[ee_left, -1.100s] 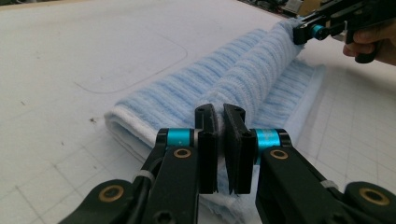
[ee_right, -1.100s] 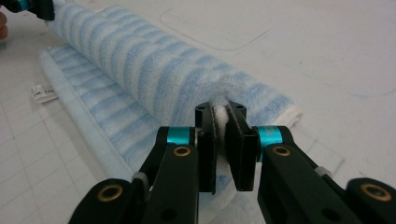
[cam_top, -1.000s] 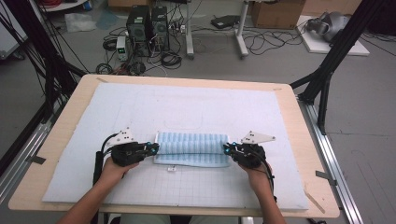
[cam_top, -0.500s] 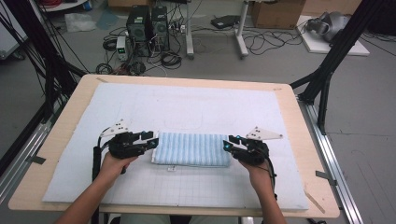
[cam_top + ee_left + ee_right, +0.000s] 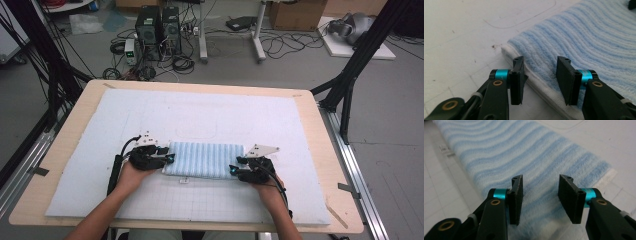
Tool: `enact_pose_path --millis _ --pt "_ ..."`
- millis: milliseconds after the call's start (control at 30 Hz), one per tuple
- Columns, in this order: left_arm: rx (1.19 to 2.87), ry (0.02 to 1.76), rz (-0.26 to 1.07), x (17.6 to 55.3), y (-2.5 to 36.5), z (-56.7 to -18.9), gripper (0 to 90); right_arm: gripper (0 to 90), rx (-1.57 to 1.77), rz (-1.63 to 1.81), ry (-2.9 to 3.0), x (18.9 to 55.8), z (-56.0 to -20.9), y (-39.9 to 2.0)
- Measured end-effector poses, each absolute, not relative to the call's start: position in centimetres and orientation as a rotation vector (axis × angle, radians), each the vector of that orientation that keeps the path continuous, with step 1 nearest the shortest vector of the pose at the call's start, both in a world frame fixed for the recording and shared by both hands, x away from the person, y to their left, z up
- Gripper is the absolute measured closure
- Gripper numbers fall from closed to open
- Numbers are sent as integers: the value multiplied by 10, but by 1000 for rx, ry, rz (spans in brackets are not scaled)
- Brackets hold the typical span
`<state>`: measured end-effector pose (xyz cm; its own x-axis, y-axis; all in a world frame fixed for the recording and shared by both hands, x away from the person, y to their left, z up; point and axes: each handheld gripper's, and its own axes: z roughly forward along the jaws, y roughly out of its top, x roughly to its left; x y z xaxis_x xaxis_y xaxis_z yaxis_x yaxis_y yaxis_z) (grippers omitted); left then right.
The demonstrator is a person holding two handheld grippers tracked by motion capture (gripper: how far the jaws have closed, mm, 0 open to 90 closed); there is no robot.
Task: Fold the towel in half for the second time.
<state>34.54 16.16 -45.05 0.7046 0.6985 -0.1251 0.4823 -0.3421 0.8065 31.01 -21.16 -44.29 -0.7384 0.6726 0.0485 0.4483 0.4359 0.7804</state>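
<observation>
Lower centre of the high view: a folded blue-striped towel [image 5: 204,159] lies flat on the white mat [image 5: 200,115] that covers the wooden surface [image 5: 330,150], long side running left to right.
Towel state: a neat rectangle of several layers; the left gripper view shows its white stacked edge [image 5: 534,86] at the near left corner, and a small tag [image 5: 183,180] lies just below its lower edge.
Left gripper [image 5: 167,158]: at the towel's left short end; its jaws have just been opening, then eased in a little, and stand apart with bare gap between the pads [image 5: 517,82]. The towel's edge lies beneath and beyond them, not pinched.
Right gripper [image 5: 234,171]: at the towel's lower right corner; its jaws have just been opening and stand apart over the striped cloth [image 5: 506,157], the pads [image 5: 571,200] pressing on nothing.
Done, as judged: the fold in hand looks laid down and let go, since both grippers are parted and the towel rests on the mat unaided.
Left, as judged: either one more fold across the length, which would need a fresh grip on the end corners, or simply drawing both hands away.
Uncertain: whether the lower jaw tips brush the pile cannot be told.
</observation>
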Motion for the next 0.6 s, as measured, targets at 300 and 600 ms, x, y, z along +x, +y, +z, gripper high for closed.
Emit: enact_pose_path --millis 300,600 --pt "2021 939 354 350 157 -450 573 407 884 1072 2375 299 -445 -210" --pt "1809 873 359 343 182 -435 468 317 1031 1269 2236 301 -428 -241"
